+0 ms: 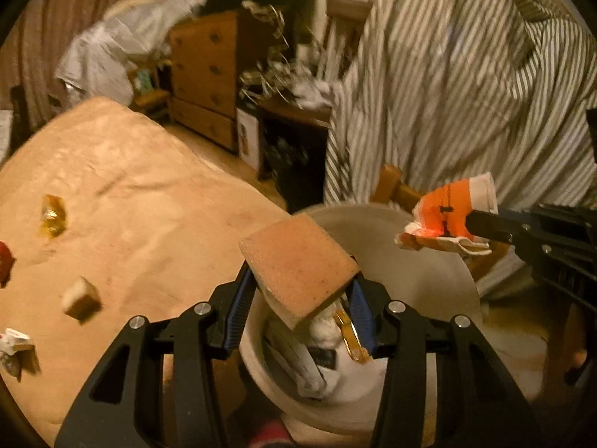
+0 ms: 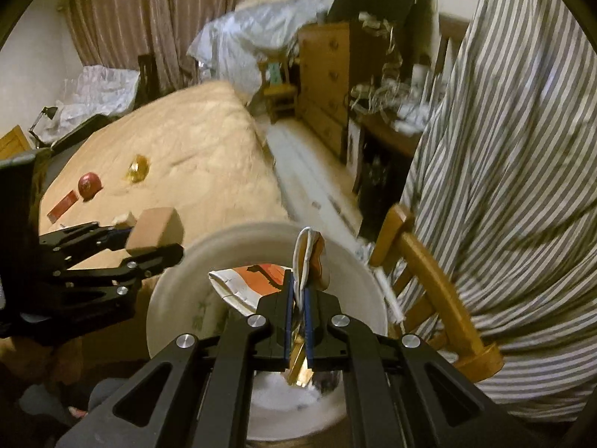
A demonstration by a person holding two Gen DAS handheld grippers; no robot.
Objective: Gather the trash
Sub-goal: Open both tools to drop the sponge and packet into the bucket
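Far left on the bed (image 1: 123, 186) there's leftover trash: a crumpled scrap (image 1: 13, 347) at the edge, a small cube (image 1: 82, 300) and a gold wrapper (image 1: 52, 214). From the right wrist view you also get a red ball (image 2: 89, 184) and a red card (image 2: 61, 205) lying just beside it.

Middle: the left tongs (image 1: 304, 298) are clamped on a brown block (image 1: 298, 268), held right over the white bin (image 1: 429, 280). The bin sits at the bed's edge and already has stuff in it, a gold strip (image 1: 350, 336) and some white paper, though it's too blurry to say exactly what.

Right: the right tongs (image 2: 298, 295) are pinched tight on an orange-and-white wrapper (image 2: 257, 283), also above the bin's mouth. In the left wrist view that wrapper (image 1: 451, 220) hangs over the far rim.

Past that, a wooden chair (image 2: 421, 261) stands just beside the bin, with a striped cloth (image 2: 515, 186) draped over it.
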